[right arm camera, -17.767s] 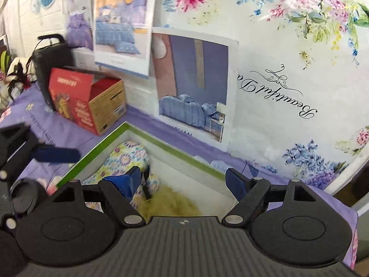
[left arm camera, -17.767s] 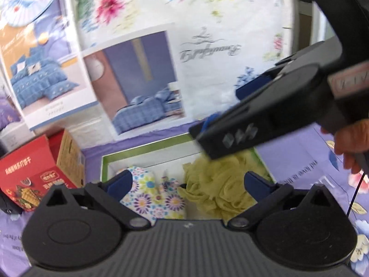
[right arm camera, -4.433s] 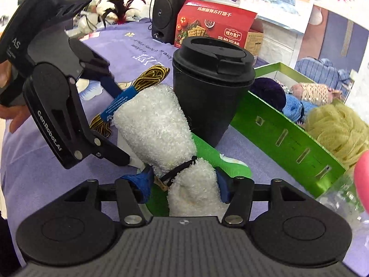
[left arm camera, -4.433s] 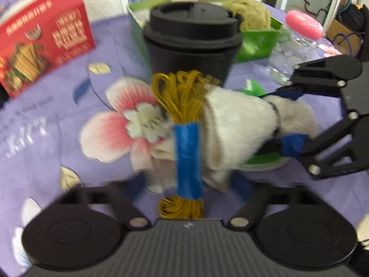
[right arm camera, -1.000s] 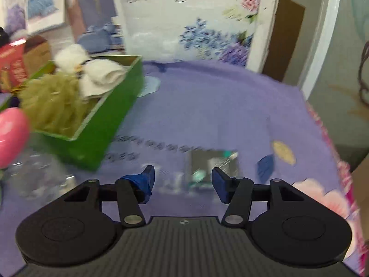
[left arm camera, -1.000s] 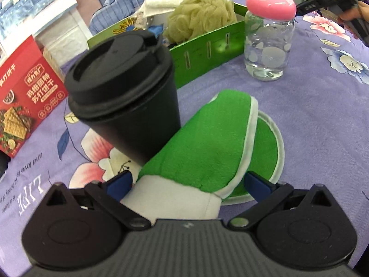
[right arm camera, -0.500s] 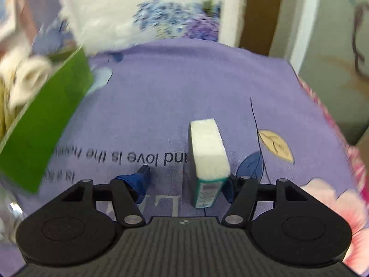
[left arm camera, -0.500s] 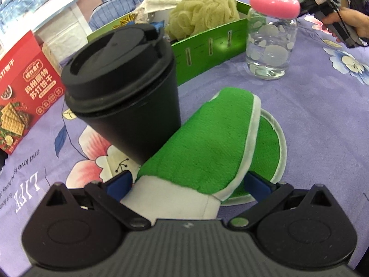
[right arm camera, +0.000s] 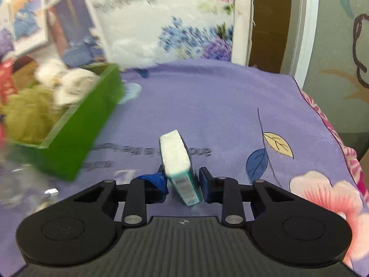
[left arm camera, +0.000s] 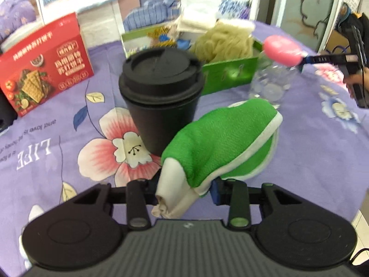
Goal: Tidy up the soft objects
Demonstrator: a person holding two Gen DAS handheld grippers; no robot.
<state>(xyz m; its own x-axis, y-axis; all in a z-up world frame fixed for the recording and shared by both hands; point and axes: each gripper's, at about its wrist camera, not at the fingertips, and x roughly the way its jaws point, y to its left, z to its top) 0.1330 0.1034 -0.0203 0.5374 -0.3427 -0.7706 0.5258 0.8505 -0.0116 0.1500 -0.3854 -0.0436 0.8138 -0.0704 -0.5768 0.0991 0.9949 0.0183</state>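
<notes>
My left gripper is shut on the white cuff of a green bath mitt, which is lifted off the purple cloth beside a black lidded cup. My right gripper is shut on a white sponge with a teal wrapper and holds it above the cloth. The green box behind the cup holds a beige mesh pouf, white towels and other soft items. The box also shows at the left of the right wrist view. The right gripper also shows at the far right of the left wrist view.
A clear jar with a pink lid stands right of the box. A red cracker box stands at the back left. A green round pad lies under the mitt. The table edge runs along the right.
My left gripper has closed on the mitt's cuff and raised it. My right gripper has closed on the sponge and lifted it, turning left toward the green box.
</notes>
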